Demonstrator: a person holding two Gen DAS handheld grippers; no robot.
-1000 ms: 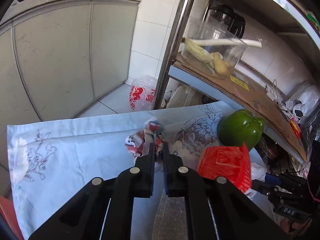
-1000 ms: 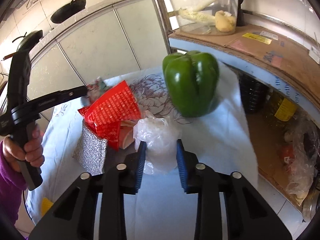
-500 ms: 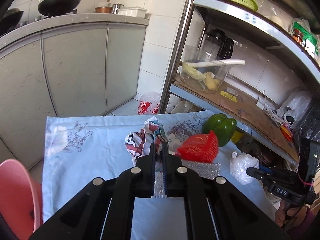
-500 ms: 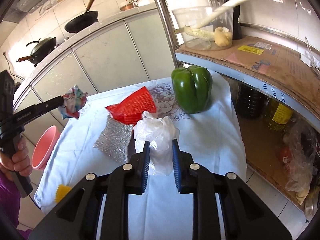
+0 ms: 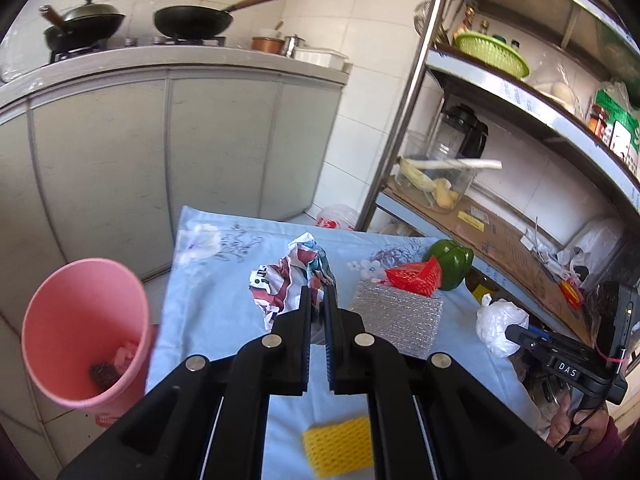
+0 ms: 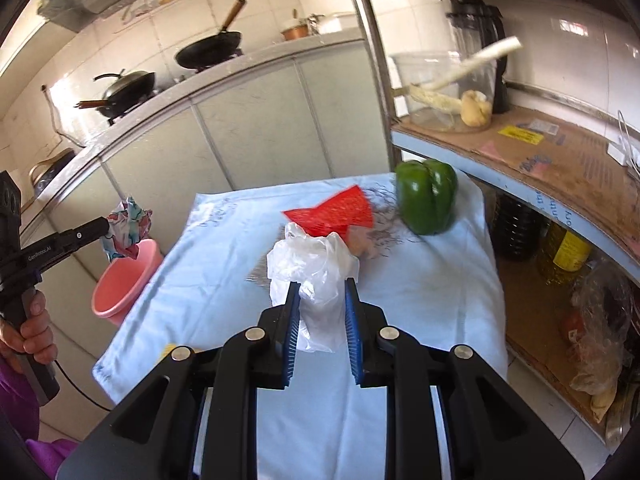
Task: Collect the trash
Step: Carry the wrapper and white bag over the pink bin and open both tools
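Gripping crumpled wrapper [image 5: 294,280]; plastic bag [image 6: 310,268]

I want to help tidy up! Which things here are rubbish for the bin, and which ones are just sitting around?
For the job:
- crumpled wrapper, held in the left hand-held gripper
- white plastic bag, held in the right hand-held gripper
- pink bin

Just lying about:
- green pepper
- yellow sponge
- frying pan

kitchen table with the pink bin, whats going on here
A person is clearing trash with two handheld grippers. The left gripper is shut on a crumpled printed wrapper, held near the pink plastic bin. The right gripper grips a crumpled white plastic bag above the blue cloth-covered table.
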